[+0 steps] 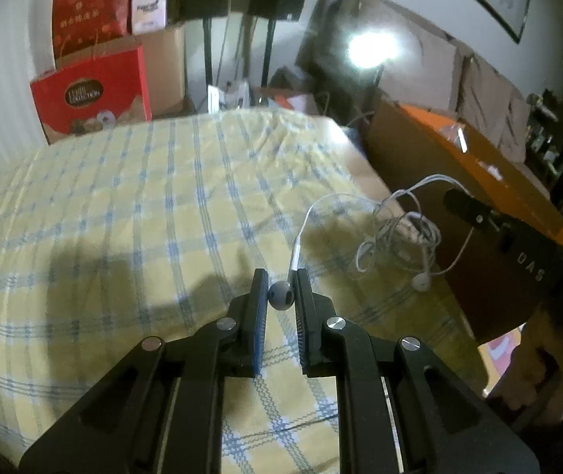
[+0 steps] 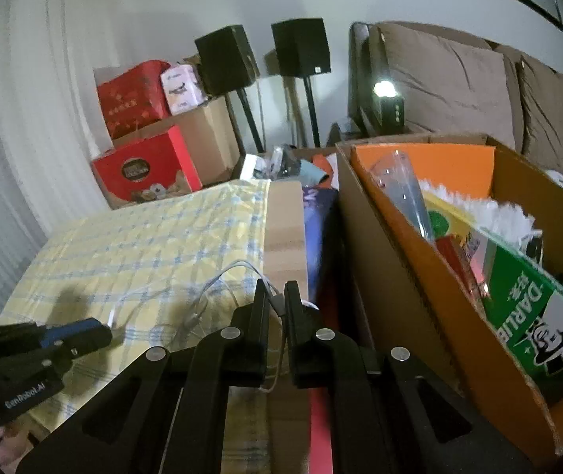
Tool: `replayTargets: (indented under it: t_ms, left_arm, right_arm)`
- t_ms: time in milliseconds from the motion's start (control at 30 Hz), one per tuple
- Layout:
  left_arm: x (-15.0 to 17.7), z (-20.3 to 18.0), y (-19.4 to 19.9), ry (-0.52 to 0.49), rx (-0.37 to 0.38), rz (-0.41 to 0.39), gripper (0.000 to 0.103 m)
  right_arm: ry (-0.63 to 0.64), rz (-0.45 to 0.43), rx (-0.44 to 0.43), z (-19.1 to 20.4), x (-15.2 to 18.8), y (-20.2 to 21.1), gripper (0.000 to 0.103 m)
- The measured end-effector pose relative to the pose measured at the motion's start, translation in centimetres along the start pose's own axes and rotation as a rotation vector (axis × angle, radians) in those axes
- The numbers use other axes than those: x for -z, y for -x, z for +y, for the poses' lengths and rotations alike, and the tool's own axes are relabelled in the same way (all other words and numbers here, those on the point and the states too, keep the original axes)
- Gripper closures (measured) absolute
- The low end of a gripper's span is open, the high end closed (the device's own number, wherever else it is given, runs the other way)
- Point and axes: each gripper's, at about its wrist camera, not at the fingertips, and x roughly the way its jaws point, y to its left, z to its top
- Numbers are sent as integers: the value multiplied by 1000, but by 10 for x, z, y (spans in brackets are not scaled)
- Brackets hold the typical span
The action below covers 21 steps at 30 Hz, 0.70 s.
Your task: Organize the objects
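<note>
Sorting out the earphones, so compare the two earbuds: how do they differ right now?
The gripped earbud sits between the left gripper pads, held off the cloth; the loose earbud hangs free at the table edge. The gripped one looks grey in shadow, the loose one white. Both share one tangled white cable.

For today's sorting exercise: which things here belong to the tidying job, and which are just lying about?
Job: white earphones, one earbud in the left gripper, cable in the right gripper; cardboard box.

Lying about: red gift boxes, speakers, checked cloth.

Dim, softly blurred fisheye views; lamp (image 1: pixel 370 49) glares, edges warp.
</note>
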Motion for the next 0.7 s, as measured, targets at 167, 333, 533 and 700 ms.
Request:
replayTargets:
  t_ms: [167, 333, 533, 700]
  left_arm:
    - [-9, -4, 20, -7, 12, -50, 91]
    - [-20, -7, 36, -14, 22, -88, 91]
    - [-26, -10, 48, -20, 28, -119, 91]
    - [-28, -13, 58, -24, 39, -139, 91]
  right_arm:
    - [33, -49, 12, 7, -11, 17, 97]
    - [41, -104, 6, 11, -23, 40, 97]
    - [45, -150, 3, 12, -35, 61, 97]
    - [46, -172, 6, 12, -40, 72, 97]
